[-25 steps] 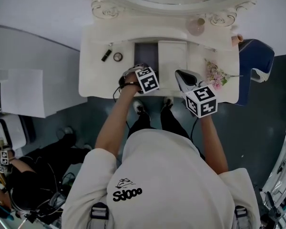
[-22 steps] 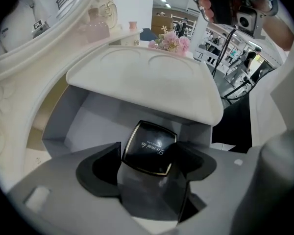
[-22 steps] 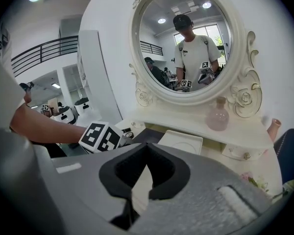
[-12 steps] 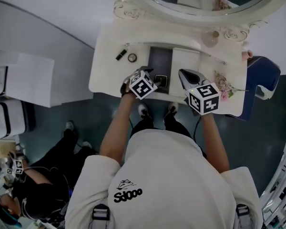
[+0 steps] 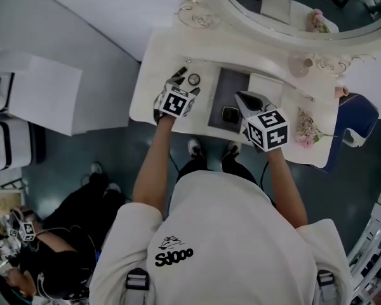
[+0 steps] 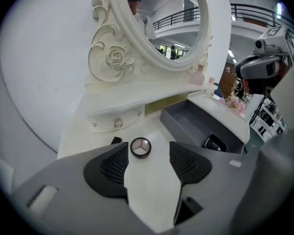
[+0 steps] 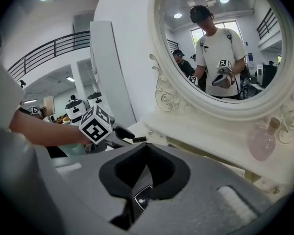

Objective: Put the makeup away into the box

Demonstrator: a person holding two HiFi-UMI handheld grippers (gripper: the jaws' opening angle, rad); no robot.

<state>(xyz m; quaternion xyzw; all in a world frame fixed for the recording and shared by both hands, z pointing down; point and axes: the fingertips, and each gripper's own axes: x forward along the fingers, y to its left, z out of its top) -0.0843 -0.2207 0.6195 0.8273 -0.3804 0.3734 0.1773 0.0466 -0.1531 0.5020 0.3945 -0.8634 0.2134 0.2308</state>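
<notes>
Along its left edge the tabletop [image 5: 151, 68] lies bare, while a round compact [image 5: 193, 79] and black tube [image 5: 178, 75] stand beside the open box [image 5: 227, 89].

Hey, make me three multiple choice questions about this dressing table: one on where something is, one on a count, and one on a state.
1. Where is the black square compact?
A. beside the flowers
B. in the grey box
C. on the floor

2. How many makeup pieces lie on the tabletop left of the box?
A. two
B. four
C. none

3. How do the left gripper's jaws stand?
A. shut on the round compact
B. shut and empty
C. apart, gripping nothing

Answers:
1 B: it lies in the box's near end.
2 A: only the round compact and the black tube lie there.
3 C: the jaws have just been closing a little but stand apart with nothing between the pads. The round compact lies ahead of them.
</notes>
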